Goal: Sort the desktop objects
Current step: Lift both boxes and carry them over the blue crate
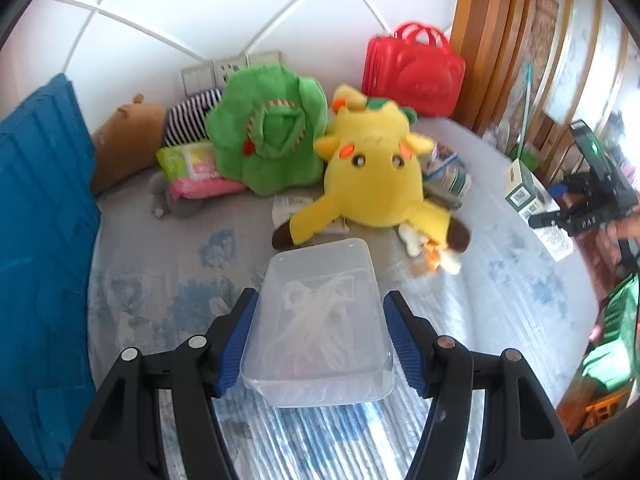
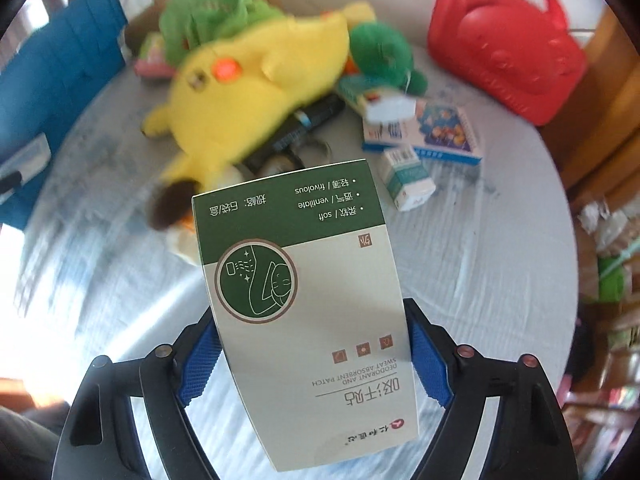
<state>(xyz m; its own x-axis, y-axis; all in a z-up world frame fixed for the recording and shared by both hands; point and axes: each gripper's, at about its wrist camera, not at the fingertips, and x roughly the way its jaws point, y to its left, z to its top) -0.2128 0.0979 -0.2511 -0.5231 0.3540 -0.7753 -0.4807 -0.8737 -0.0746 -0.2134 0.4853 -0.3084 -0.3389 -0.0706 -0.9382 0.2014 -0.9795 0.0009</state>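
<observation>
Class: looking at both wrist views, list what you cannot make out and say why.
- Clear box contents, left view: cloudy plastic shows only pale looped shapes.
- Black item, right view: blurred, half under the yellow plush.
- Small cartons, right view: print too small.
- Carton bottom end: cut off between the right gripper fingers.

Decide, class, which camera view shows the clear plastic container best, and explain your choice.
The left wrist view. There the clear plastic container sits centred between the left gripper fingers, its rim and the white items inside visible. The right wrist view does not show it clearly; the green-and-white box fills its middle.
</observation>
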